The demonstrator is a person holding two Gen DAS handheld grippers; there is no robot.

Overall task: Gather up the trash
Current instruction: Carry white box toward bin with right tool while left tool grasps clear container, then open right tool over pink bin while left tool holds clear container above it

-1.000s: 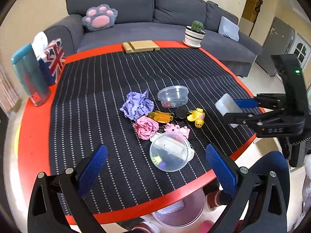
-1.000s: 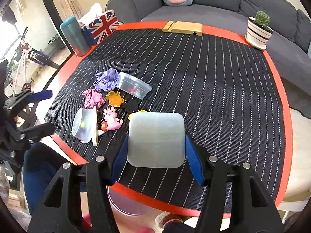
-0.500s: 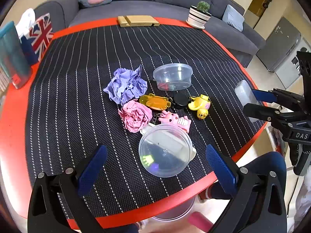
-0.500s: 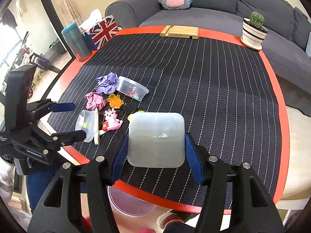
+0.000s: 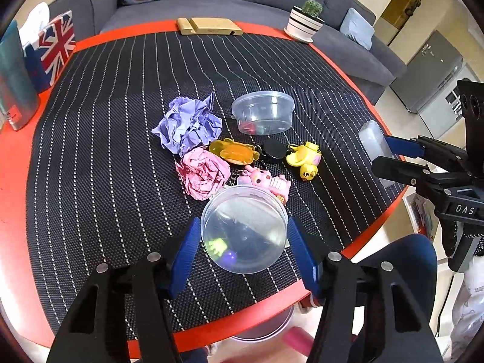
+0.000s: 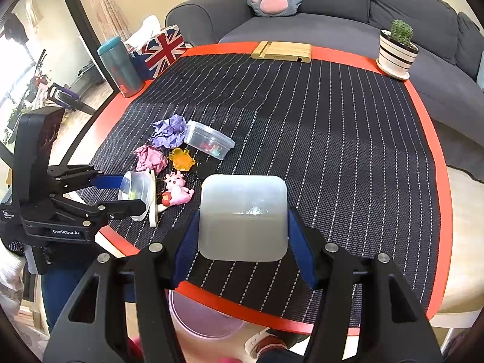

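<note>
Striped black matting [image 5: 106, 157] covers the red round table [image 5: 18, 163]; since a second ago the left gripper [image 5: 242, 242] has dropped and its wide blue fingers [image 5: 187, 245] are closing around the clear round plastic tub [image 5: 243, 230] by the crumpled papers, starting a pickup, while the right gripper [image 6: 242, 251] stays clamped on a frosted square lid [image 6: 242, 217].

Lighting and image quality: bright, even daylight; strong fisheye warp.
Light enters from the window [image 6: 15, 69] at the left of the right wrist view, blown out white. Shadows on the worktop [image 5: 99, 139] soft, faint. Small glare spots on the clear round lid [image 5: 244, 232]. Centres sharp; dark vignetted corners; bottom edges blurred.
</note>
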